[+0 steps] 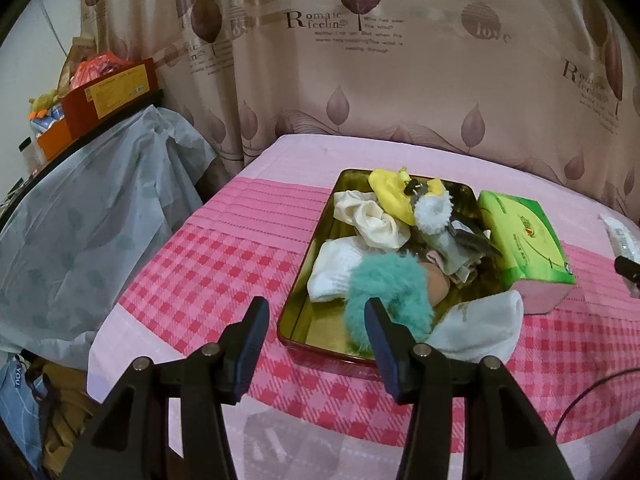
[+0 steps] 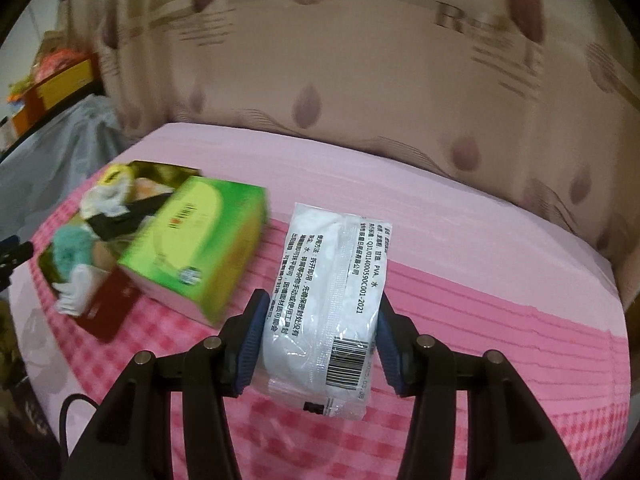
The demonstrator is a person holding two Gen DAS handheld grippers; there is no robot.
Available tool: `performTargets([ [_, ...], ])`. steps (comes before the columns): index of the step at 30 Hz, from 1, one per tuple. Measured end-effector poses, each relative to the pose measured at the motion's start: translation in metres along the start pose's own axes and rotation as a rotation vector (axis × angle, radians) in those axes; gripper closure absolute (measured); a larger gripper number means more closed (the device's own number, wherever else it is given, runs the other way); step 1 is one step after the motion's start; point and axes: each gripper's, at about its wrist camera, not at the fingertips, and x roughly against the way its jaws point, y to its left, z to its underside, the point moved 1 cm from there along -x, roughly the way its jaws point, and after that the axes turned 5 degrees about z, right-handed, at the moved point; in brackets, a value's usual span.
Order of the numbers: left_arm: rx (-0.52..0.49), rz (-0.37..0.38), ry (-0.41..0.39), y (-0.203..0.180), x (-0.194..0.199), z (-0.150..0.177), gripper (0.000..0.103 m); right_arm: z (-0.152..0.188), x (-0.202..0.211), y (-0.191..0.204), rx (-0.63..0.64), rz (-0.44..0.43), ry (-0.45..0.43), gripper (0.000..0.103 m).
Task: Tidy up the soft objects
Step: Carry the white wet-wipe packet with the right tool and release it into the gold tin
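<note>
A gold-lined tin [image 1: 308,264] on the pink checked bed holds soft things: a teal fluffy scrunchie [image 1: 384,280], cream cloth [image 1: 372,220], white socks [image 1: 332,276], a yellow piece [image 1: 390,194]. Another white sock [image 1: 480,332] hangs over its near right corner. My left gripper [image 1: 316,320] is open and empty, just in front of the tin's near edge. My right gripper [image 2: 320,320] is shut on a white plastic packet [image 2: 332,280] with black print, held above the bed right of a green tissue pack [image 2: 200,240]. The tin also shows in the right wrist view [image 2: 104,312].
The green tissue pack [image 1: 520,240] lies against the tin's right side. A grey-covered piece of furniture [image 1: 88,216] with boxes [image 1: 108,96] on it stands left of the bed. A leaf-print curtain [image 1: 360,60] hangs behind. A black cable [image 1: 592,392] lies at the right.
</note>
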Motion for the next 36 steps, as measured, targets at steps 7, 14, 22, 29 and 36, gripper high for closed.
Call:
performTargets([
  [7,0.036,0.002,0.004,0.007,0.001,-0.002,0.052,-0.026,0.003,0.061,0.079,-0.117,-0.025,0.056],
  [14,0.088,0.008,-0.001,0.022,0.005,-0.004,0.052,-0.043,0.001,0.125,0.176,-0.209,-0.033,0.056],
  [22,0.148,-0.003,0.003,0.043,0.006,-0.006,0.052,-0.054,-0.017,0.180,0.254,-0.252,-0.017,0.056],
  [29,0.193,-0.011,0.019,0.057,0.002,-0.005,0.052,-0.059,-0.041,0.203,0.271,-0.251,0.004,0.056],
  [36,0.181,-0.014,0.030,0.053,-0.001,-0.002,0.052,-0.067,-0.055,0.211,0.277,-0.231,0.002,0.056],
])
